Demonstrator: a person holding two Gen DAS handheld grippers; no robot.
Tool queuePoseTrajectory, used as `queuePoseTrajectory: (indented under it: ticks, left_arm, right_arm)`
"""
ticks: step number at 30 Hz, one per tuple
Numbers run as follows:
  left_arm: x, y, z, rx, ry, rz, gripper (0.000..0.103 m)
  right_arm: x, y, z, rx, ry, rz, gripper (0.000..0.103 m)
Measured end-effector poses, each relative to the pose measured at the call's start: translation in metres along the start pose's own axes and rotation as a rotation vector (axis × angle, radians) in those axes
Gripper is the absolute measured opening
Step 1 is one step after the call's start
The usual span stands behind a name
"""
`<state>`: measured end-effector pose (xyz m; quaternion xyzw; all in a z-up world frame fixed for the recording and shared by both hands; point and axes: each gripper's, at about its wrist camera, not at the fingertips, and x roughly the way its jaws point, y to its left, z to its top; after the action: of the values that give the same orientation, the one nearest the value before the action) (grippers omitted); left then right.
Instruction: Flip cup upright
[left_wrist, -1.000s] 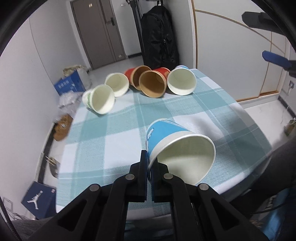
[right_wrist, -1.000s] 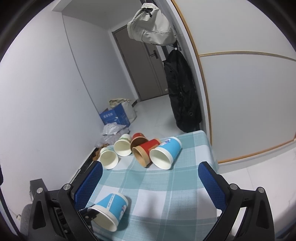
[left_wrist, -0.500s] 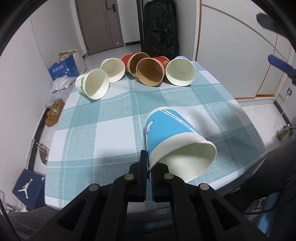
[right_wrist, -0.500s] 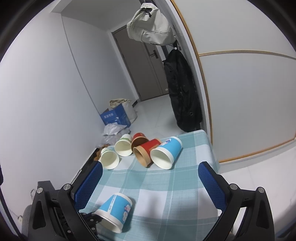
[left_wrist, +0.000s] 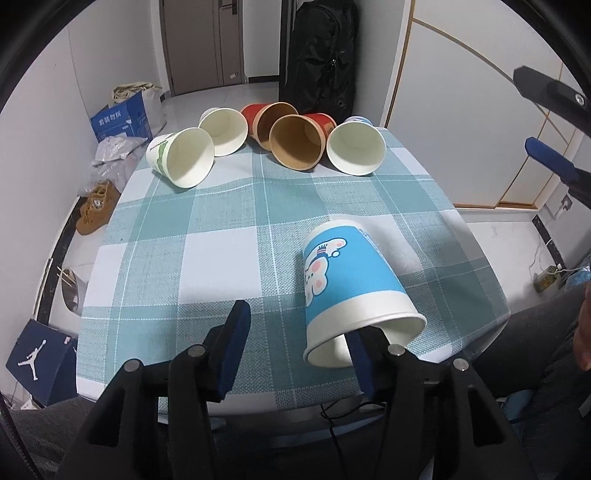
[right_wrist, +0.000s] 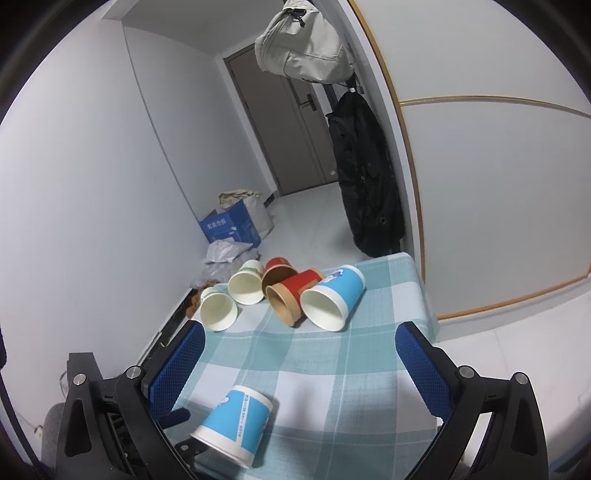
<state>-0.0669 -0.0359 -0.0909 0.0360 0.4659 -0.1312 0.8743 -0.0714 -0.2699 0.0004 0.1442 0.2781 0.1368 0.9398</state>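
Note:
A blue paper cup (left_wrist: 347, 280) with a cartoon print is tilted near the front edge of the checked table (left_wrist: 221, 229), mouth toward me and base pointing away and up. My left gripper (left_wrist: 301, 332) is open; its right finger sits inside the cup's mouth and its left finger (left_wrist: 232, 339) is well apart to the left. The same cup shows low in the right wrist view (right_wrist: 236, 424). My right gripper (right_wrist: 299, 365) is open and empty, held high above the table.
Several cups lie on their sides at the table's far edge: two white (left_wrist: 184, 155), two red with brown insides (left_wrist: 295, 144), one blue (right_wrist: 332, 295). Boxes, bags and shoes lie on the floor at left. A black coat hangs by the door.
My left gripper was shut on the blue cup's rim; its jaws have opened wide. The cup has tipped so its base points further up and away.

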Motion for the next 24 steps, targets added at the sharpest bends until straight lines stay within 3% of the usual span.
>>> queuePoseTrajectory:
  ticks: [10, 16, 24]
  left_arm:
    - [-0.003, 0.004, -0.001, -0.027, 0.041, -0.048, 0.046]
    - [-0.007, 0.004, -0.003, -0.021, 0.039, -0.037, 0.046]
    - [-0.022, 0.011, 0.001, -0.038, 0.004, -0.077, 0.046]
  right_arm:
    - [0.003, 0.001, -0.002, -0.002, 0.026, 0.001, 0.103]
    - [0.004, 0.003, -0.004, -0.002, 0.034, 0.005, 0.103]
    - [-0.002, 0.003, -0.01, 0.008, 0.048, 0.011, 0.103]
